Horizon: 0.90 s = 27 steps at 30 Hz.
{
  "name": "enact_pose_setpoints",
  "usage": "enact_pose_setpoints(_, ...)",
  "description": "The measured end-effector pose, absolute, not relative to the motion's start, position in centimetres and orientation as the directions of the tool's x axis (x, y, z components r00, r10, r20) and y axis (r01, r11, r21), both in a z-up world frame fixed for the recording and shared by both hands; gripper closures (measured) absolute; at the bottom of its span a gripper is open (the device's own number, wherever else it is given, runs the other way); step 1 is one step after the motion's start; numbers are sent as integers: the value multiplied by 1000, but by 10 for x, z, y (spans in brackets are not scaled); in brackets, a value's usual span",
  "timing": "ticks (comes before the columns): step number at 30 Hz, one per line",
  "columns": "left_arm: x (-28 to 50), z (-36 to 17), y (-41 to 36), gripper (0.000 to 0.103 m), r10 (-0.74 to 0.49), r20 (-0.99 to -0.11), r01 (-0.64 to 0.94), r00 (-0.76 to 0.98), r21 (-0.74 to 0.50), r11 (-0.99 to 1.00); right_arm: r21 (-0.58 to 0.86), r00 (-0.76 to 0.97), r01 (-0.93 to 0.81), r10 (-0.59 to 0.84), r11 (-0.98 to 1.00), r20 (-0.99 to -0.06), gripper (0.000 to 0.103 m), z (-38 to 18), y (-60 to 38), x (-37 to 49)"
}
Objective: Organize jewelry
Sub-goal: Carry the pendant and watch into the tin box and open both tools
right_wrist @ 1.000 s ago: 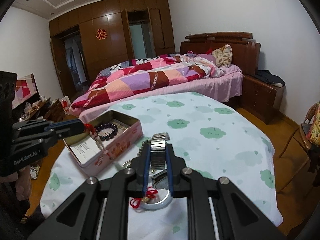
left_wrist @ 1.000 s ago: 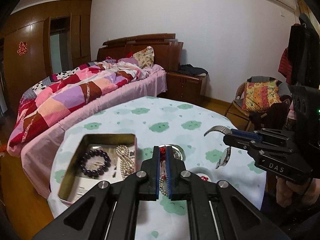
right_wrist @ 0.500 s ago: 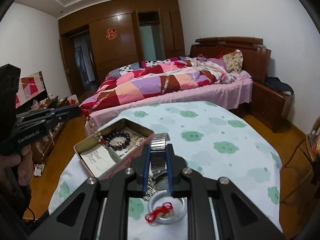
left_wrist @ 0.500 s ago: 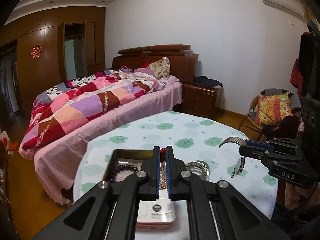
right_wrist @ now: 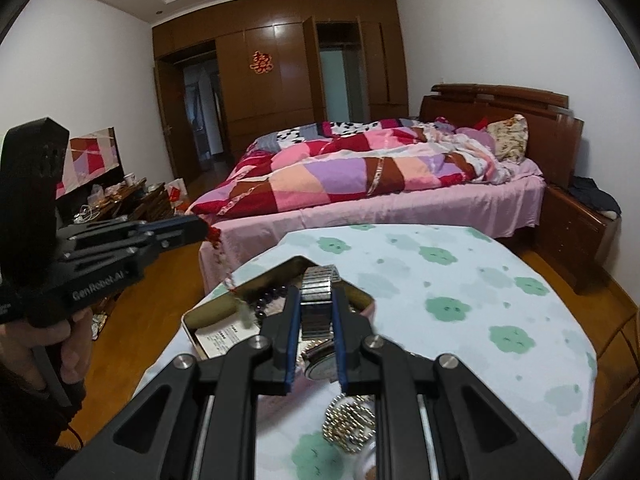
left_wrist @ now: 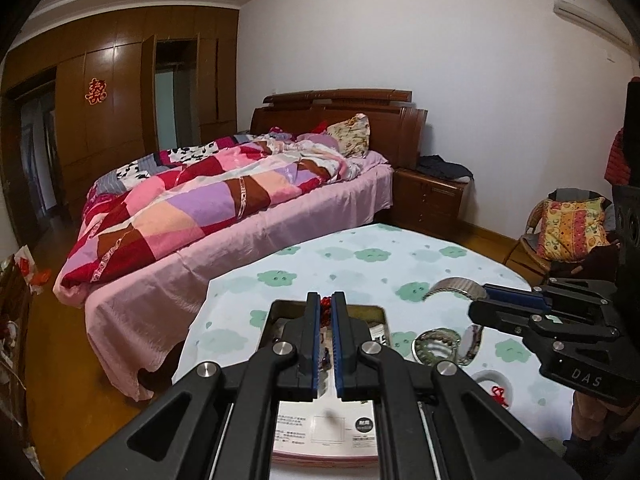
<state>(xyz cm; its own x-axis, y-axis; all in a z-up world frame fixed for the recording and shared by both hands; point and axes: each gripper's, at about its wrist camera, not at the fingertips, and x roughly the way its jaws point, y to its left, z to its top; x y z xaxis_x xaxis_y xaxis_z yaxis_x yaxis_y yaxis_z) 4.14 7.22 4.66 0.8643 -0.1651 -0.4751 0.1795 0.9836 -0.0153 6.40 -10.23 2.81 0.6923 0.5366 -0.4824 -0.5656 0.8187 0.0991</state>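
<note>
My left gripper [left_wrist: 327, 312] clenched on red beaded strand [right_wrist: 219, 249]; strand dangles from tips down toward near rim of tin box [right_wrist: 360, 300]. My right gripper [right_wrist: 316, 312] grasping wristwatch [right_wrist: 316, 304] by metal band, watch face hanging below jaws, above table [right_wrist: 460, 272]. Tin box open, dark bead bracelet [right_wrist: 268, 300] and card inside. Silver bead chain [right_wrist: 352, 420] heaped on cloth beside box.

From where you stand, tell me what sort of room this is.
A home bedroom, most likely: a made-up bed with a patchwork quilt and wooden headboard, a built-in wooden wardrobe along the far wall, and a nightstand beside the bed.
</note>
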Motion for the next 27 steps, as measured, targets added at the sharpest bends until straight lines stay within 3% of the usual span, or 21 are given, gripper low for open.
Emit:
enact_pose_setpoints(11, 70, 26, 77, 99, -144, -515, 166, 845, -2, 986, 95, 663, -594, 553, 799, -504, 85, 17, -60, 86)
enact_pose_setpoints(27, 97, -24, 84, 99, -105, -616, 148, 781, 19, 989, 78, 612, -580, 497, 811, -615, 85, -34, -32, 105)
